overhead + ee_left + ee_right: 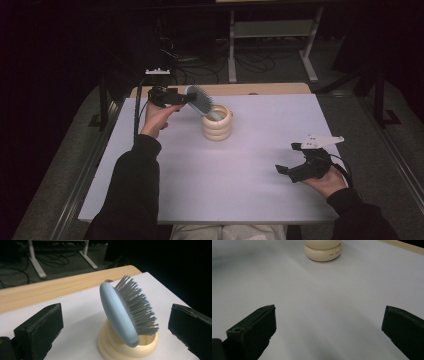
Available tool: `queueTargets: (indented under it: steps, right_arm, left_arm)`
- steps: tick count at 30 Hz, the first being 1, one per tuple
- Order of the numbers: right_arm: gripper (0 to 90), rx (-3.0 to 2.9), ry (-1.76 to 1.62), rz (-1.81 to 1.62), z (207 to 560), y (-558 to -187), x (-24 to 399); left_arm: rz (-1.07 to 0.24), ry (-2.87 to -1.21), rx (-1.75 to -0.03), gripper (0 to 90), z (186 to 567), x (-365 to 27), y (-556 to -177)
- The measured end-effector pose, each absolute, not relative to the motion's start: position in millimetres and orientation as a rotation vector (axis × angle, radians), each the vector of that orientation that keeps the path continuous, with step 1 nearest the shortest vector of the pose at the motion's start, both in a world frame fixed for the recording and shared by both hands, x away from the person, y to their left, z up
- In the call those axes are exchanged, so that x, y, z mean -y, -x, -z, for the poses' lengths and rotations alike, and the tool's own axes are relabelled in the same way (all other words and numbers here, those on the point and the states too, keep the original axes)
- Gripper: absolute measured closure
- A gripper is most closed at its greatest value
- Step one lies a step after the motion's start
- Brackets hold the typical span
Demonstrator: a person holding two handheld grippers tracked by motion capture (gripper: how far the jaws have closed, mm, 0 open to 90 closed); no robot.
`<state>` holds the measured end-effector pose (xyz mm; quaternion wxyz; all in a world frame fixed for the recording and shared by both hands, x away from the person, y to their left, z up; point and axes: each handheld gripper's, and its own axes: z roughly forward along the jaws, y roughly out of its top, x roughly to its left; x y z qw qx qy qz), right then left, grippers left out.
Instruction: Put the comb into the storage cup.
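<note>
Upper centre of high view: blue hairbrush [202, 102] stands tilted in cream ribbed holder [217, 129]. Left gripper [186, 98] just beside it, jaws apart. Right gripper [288, 157], lower right, jaws apart w/ nothing between.

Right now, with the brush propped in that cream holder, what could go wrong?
The blue hairbrush leans tilted in the ribbed cream holder, its bristle head high above the rim; it may tip out or topple the holder. The left gripper stands open with its jaws either side of the brush, so drawing back carelessly could clip it. The holder sits toward the table's far edge, so a fall might carry the brush off.
</note>
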<state>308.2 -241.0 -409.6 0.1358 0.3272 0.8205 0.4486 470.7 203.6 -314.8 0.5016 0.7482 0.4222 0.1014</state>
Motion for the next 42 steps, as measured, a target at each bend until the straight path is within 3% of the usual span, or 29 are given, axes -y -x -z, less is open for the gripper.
queueTargets:
  steps: [20,42]
  right_arm:
    - [0.0,-2.376,-0.949,-1.290,409.8,-307.5,241.1]
    - [0.0,-2.362,-0.970,-1.297,409.0,-306.2,244.5]
  left_arm:
    - [-0.321,-1.788,-0.838,0.0,307.4,-231.7,-436.6]
    - [-0.331,-1.773,-0.821,0.0,323.7,-265.2,-411.0]
